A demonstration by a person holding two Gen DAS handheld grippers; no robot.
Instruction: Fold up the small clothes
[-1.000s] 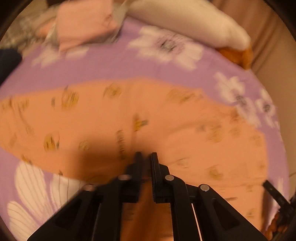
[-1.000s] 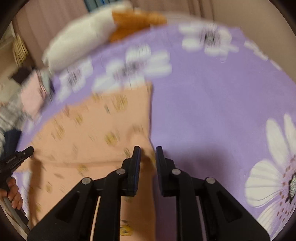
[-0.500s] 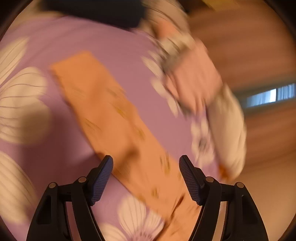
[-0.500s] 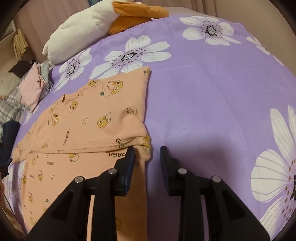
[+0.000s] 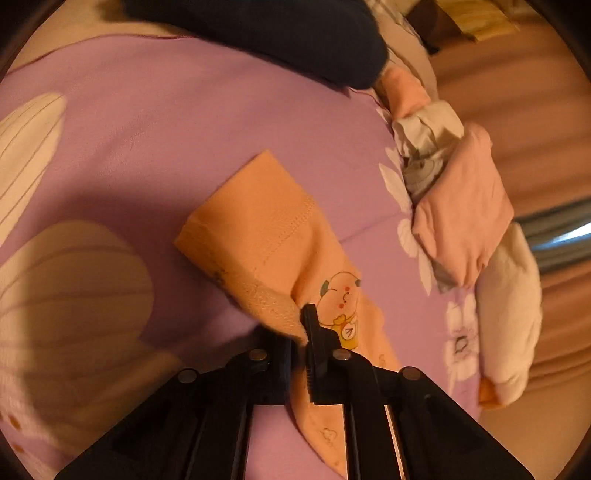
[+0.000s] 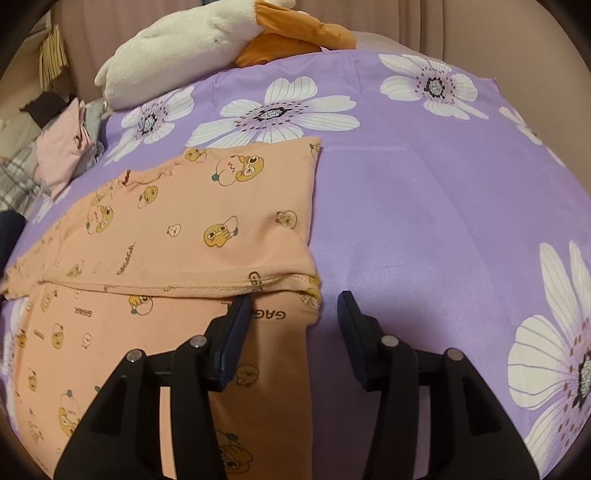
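Note:
An orange child's garment with cartoon prints [image 6: 207,236] lies on the purple flowered bedsheet [image 6: 424,221], its upper layer folded down over the lower part. My right gripper [image 6: 293,310] is open and empty, just above the garment's folded right corner. My left gripper [image 5: 301,325] is shut on the garment's sleeve [image 5: 258,229], pinching the cuff edge a little above the sheet [image 5: 147,122].
A pile of pink and grey clothes [image 5: 454,206] lies at the bed's edge, also in the right wrist view [image 6: 62,147]. A white and orange plush toy [image 6: 207,40] lies at the far side. A dark navy garment [image 5: 280,33] lies beyond the sleeve.
My left gripper let go, swung over to the sleeve end and has shut on it. My right gripper has opened wide and released the garment's folded corner.

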